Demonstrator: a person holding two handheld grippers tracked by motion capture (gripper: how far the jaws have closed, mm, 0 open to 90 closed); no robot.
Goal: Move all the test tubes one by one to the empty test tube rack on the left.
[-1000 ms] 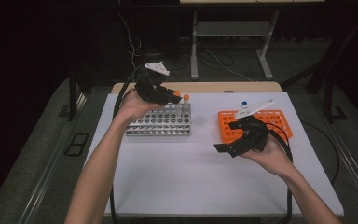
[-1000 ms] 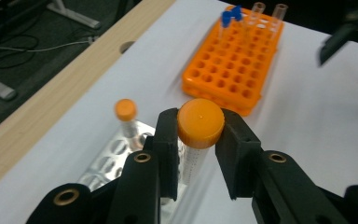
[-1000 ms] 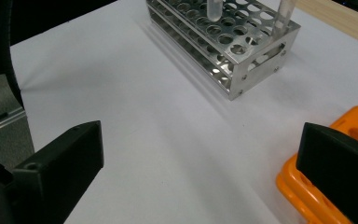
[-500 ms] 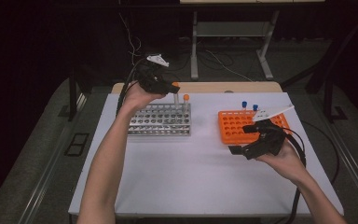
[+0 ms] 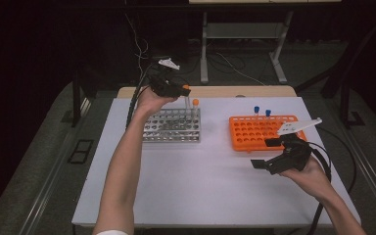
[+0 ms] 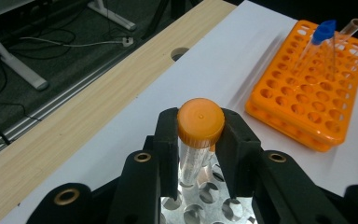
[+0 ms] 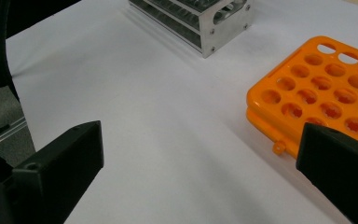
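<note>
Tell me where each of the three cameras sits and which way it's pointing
High view: above the near table edge, facing forward and down; both forearms, left gripper, right gripper.
Left gripper view: rides the left gripper, along jaws shut on the orange-capped tube above the metal rack.
Right gripper view: rides the right gripper, low over the table; open jaws.
Shared: all three show the orange rack.
</note>
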